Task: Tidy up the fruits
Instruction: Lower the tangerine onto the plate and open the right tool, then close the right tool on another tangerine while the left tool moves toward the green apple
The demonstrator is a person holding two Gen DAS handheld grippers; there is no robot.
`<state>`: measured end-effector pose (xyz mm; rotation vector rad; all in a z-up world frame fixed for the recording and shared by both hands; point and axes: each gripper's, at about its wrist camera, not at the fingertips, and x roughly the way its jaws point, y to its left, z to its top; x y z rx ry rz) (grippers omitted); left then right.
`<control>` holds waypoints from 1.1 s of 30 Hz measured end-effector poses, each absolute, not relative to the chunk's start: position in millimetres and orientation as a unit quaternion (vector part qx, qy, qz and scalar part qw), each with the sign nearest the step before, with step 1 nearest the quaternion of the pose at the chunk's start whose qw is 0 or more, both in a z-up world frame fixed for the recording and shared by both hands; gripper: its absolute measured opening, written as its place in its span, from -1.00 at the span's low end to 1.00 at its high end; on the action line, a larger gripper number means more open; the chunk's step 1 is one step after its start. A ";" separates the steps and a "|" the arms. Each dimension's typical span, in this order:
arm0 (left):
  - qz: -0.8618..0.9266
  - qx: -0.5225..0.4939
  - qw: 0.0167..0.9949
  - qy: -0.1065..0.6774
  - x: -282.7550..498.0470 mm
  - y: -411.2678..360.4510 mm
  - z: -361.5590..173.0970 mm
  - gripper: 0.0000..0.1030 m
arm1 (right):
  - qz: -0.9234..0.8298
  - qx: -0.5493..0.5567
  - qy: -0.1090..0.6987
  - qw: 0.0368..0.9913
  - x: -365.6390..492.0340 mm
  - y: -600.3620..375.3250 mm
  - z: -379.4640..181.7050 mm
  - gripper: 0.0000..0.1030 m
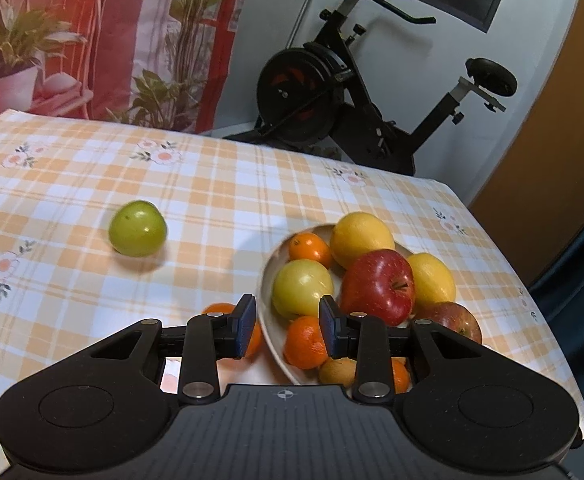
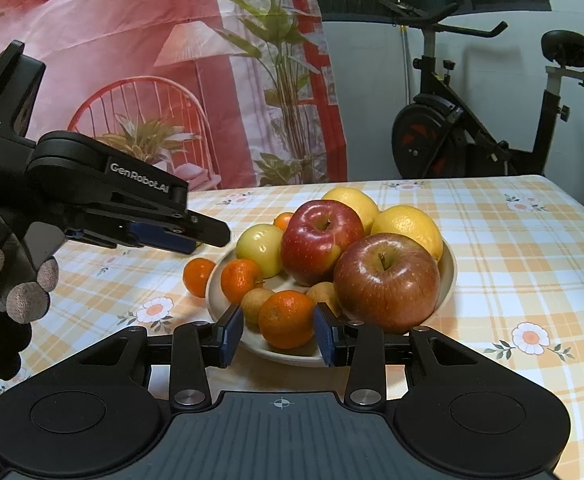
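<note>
A cream plate (image 1: 266,280) (image 2: 450,268) holds two red apples (image 1: 378,286) (image 2: 386,282), two lemons (image 1: 360,238) (image 2: 408,228), a yellow-green fruit (image 1: 302,288) (image 2: 260,248), mandarins (image 1: 304,342) (image 2: 286,318) and small brown fruits (image 2: 254,304). A green fruit (image 1: 138,229) lies alone on the cloth, left of the plate. One mandarin (image 1: 252,336) (image 2: 199,276) lies on the cloth by the plate's left rim. My left gripper (image 1: 287,328) is open and empty above that rim; it also shows in the right wrist view (image 2: 188,236). My right gripper (image 2: 278,338) is open and empty at the plate's near edge.
The table has an orange checked cloth with flowers (image 1: 212,184) (image 2: 532,248). An exercise bike (image 1: 332,92) (image 2: 472,136) stands behind the far edge. A printed curtain (image 2: 172,60) hangs at the back. The table's right edge (image 1: 532,280) is near the plate.
</note>
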<state>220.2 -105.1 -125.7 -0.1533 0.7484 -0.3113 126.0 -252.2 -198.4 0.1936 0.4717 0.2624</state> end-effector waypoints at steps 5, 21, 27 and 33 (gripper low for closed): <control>-0.140 -0.063 0.922 0.356 217.4 -94.4 -120.7 -0.28 | 0.130 0.096 0.231 0.959 125.2 -252.8 -197.9 -0.30; -0.092 -0.040 0.939 0.328 219.0 -28.9 -95.2 -0.28 | 0.131 0.091 0.227 0.961 125.7 -249.2 -192.6 -0.30; -0.076 -0.028 0.950 0.302 222.0 0.3 -71.5 -0.28 | 0.141 0.081 0.230 0.959 131.5 -241.7 -186.4 -0.30; -0.056 -0.022 0.962 0.268 226.7 26.8 -47.4 -0.28 | 0.163 0.053 0.235 0.957 144.5 -227.0 -175.3 -0.30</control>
